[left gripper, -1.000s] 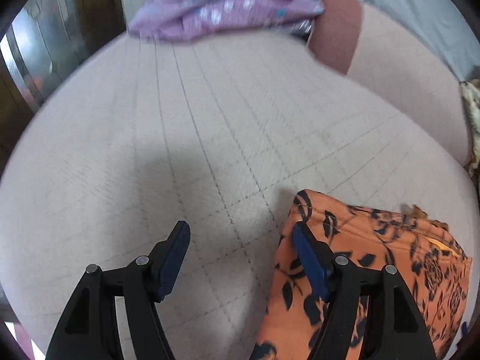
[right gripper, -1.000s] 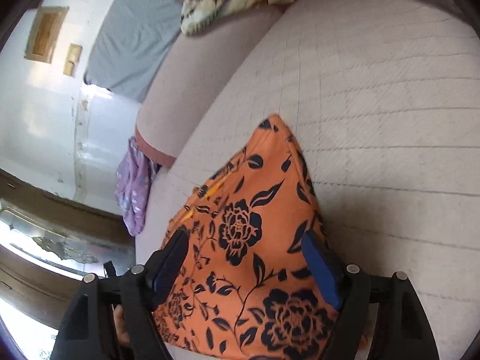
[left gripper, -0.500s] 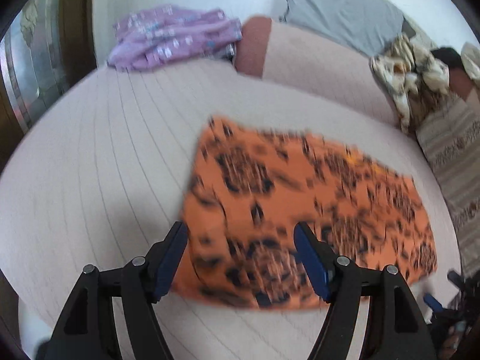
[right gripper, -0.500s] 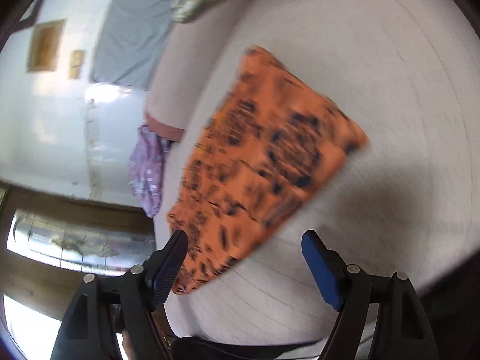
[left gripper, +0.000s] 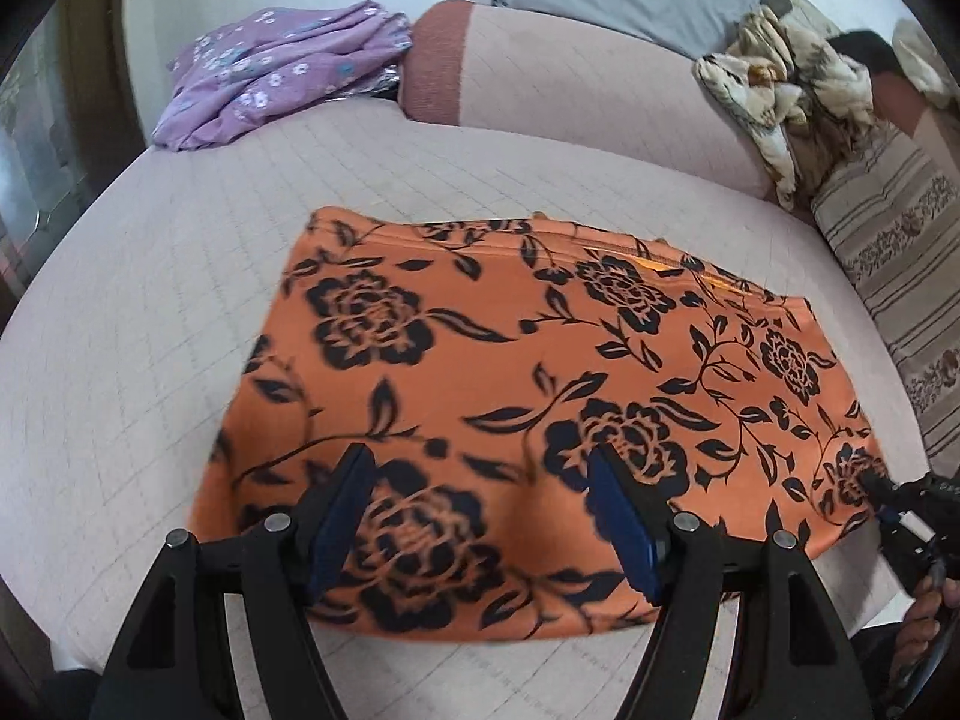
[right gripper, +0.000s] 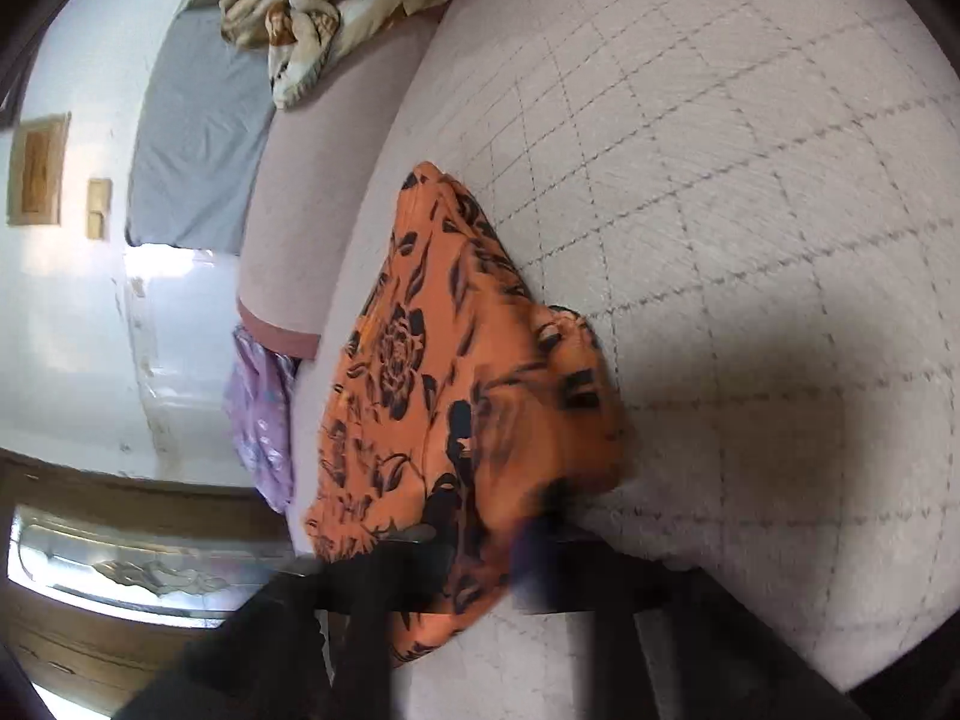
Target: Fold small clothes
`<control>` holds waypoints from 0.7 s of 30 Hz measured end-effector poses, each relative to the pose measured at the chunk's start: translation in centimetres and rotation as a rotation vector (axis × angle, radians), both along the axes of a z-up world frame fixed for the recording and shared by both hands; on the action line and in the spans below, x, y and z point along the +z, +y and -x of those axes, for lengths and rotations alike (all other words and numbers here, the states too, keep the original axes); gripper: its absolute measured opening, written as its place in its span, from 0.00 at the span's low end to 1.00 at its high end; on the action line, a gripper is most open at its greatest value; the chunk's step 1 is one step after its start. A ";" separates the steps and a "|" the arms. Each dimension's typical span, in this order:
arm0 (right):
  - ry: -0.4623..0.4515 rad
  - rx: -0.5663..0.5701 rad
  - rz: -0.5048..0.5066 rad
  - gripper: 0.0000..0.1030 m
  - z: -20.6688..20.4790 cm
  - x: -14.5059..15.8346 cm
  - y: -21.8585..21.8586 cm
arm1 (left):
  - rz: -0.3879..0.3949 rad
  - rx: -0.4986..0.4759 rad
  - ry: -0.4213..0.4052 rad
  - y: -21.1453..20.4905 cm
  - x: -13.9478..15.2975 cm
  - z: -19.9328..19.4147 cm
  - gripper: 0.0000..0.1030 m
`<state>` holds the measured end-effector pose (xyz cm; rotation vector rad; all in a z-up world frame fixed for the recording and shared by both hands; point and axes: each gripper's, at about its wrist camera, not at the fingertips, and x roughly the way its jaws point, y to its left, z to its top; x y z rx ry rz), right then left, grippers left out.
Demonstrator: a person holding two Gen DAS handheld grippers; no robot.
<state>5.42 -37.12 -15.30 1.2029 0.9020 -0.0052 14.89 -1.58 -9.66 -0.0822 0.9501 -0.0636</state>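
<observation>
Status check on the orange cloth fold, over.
Left gripper open above orange floral cloth. Right gripper just closed on its corner. Purple garment well clear.

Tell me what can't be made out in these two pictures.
- Right gripper, right wrist view: motion blur smears the fingers, so the grip on the orange cloth is unclear.
- Cloth's near edge, left wrist view: hidden behind the left gripper.
- Purple clothes, right wrist view: mostly hidden behind the cushion.
</observation>
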 end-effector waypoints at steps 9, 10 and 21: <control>0.055 0.042 0.095 0.28 1.6 0.2 -1.4 | -0.122 -0.045 0.064 -3.1 -4.0 -1.6 0.74; 0.049 0.040 0.115 0.50 1.9 1.0 -1.9 | -0.138 -0.053 0.040 -3.3 -3.9 -1.4 0.74; -0.039 0.268 0.172 0.75 -11.6 3.3 -5.8 | -0.126 -0.057 0.032 -2.8 -4.1 -1.7 0.77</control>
